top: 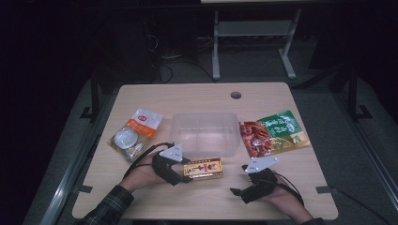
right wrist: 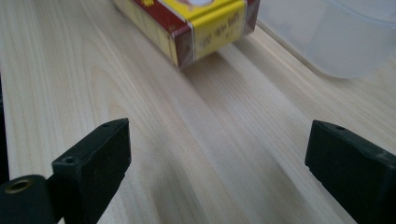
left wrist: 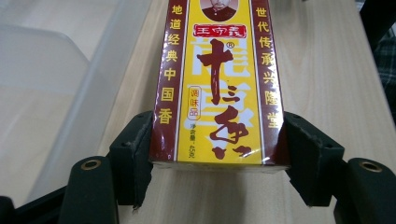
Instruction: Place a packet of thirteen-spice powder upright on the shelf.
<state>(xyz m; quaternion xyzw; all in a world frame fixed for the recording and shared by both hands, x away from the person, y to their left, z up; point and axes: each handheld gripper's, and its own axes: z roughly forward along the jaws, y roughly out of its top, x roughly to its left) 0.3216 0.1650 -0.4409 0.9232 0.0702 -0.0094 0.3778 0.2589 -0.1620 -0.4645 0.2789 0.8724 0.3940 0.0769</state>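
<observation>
Box (left wrist: 217, 88) lies near the table's (top: 300, 187) front edge, clenched at one end by the left gripper (left wrist: 217, 161), while the right gripper (right wrist: 217, 154) rests released just beside.

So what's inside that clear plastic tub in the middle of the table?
Nothing visible: through the clear plastic tub only its pale bottom shows. The yellow box lies on the table outside it, its end between the left hand-held gripper's jaws.

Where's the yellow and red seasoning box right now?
In the high view, the seasoning box lies flat on the table, just in front of the clear plastic bin, its left end between the jaws of the left hand-held gripper.
</observation>
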